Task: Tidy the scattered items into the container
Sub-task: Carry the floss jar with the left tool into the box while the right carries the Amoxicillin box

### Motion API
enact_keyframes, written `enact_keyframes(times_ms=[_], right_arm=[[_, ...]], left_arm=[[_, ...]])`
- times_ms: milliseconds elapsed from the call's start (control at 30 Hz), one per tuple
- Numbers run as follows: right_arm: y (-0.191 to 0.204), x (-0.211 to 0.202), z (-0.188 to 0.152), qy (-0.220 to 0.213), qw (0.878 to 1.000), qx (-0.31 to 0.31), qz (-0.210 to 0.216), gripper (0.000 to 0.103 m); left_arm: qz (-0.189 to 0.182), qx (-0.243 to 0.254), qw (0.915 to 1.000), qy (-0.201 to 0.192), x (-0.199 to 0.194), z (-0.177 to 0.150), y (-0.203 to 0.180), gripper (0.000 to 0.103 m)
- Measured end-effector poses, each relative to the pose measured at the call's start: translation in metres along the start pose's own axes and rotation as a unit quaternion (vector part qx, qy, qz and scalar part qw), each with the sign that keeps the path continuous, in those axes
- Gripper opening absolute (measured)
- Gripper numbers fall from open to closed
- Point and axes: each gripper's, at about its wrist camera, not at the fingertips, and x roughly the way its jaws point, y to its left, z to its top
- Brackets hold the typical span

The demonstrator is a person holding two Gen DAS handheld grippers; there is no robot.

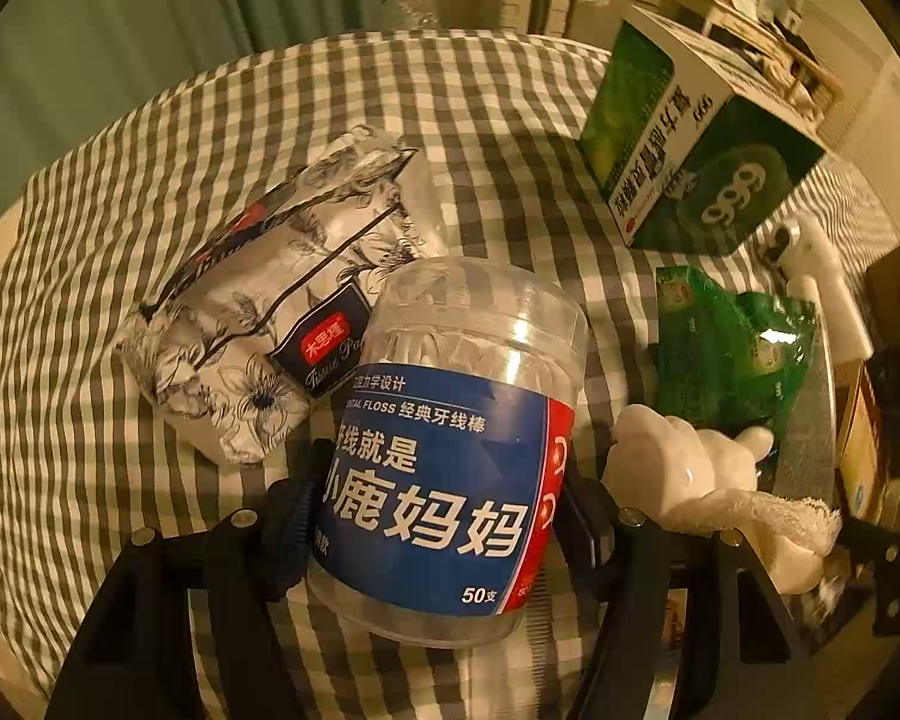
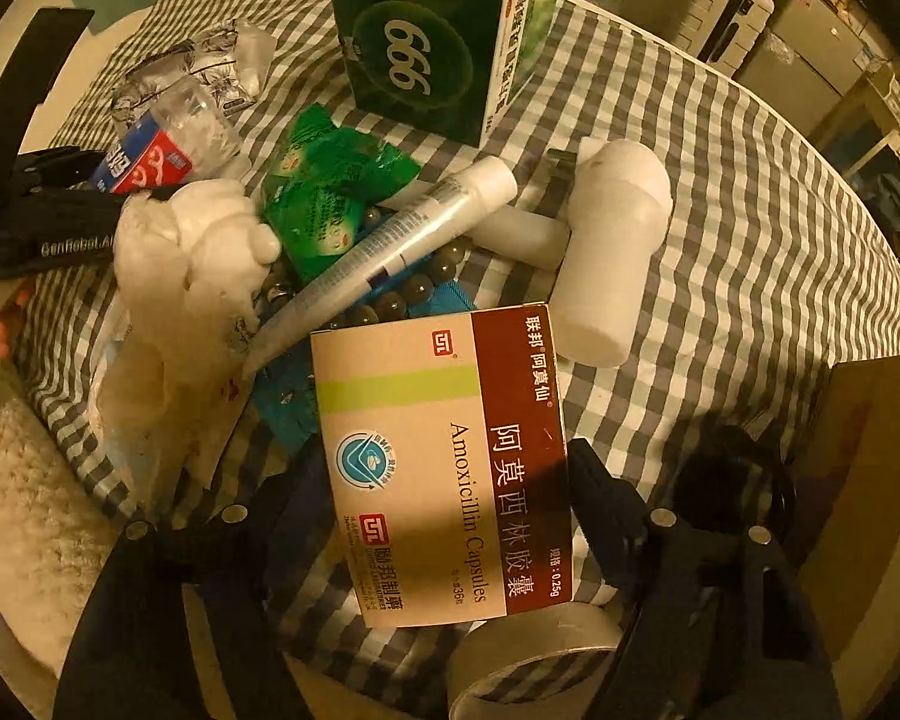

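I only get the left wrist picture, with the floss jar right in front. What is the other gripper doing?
Observer: The right gripper has a box of Amoxicillin capsules between its jaws.
Operator: Is there stuff under the green packet? I just see the packet.
Observer: Yes. In the right wrist view, a white tube lies beside the green packet, over a string of dark beads.
Operator: Anything else near that box?
Observer: A roll of clear tape sits just below it, close to the camera, and a white plastic bottle lies on the checked cloth above it.
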Motion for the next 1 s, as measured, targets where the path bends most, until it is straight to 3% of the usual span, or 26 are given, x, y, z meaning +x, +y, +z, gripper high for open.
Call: enact_keyframes(times_ms=[100, 333, 533, 633, 800, 900, 1000], right_arm=[[0.003, -0.005, -0.003, -0.006, 1.0, -0.006, 0.004, 0.076], [0.01, -0.039, -0.015, -0.029, 0.999, -0.001, 0.014, 0.075], [0.022, -0.086, -0.024, -0.056, 0.998, 0.013, 0.026, 0.075], [0.009, -0.11, -0.032, -0.077, 0.996, 0.027, 0.036, 0.075], [-0.015, -0.178, -0.038, -0.127, 0.988, 0.068, 0.049, 0.075], [-0.037, -0.219, -0.047, -0.163, 0.98, 0.103, 0.047, 0.075], [-0.066, -0.256, -0.06, -0.198, 0.971, 0.133, 0.022, 0.075]], left_arm=[[0.018, 0.006, 0.9994, -0.03, -0.019, -0.005, -0.002, 0.066], [0.007, -0.014, 0.9963, -0.085, -0.088, -0.009, 0.0, 0.063], [-0.004, -0.022, 0.9954, -0.093, -0.124, -0.009, -0.01, 0.062], [-0.019, -0.025, 0.9935, -0.11, -0.145, -0.021, -0.022, 0.062], [-0.048, 0.01, 0.9878, -0.148, -0.198, -0.028, -0.075, 0.062], [-0.071, 0.031, 0.981, -0.178, -0.235, -0.021, -0.112, 0.062], [-0.116, 0.045, 0.9695, -0.211, -0.272, -0.012, -0.161, 0.062]])
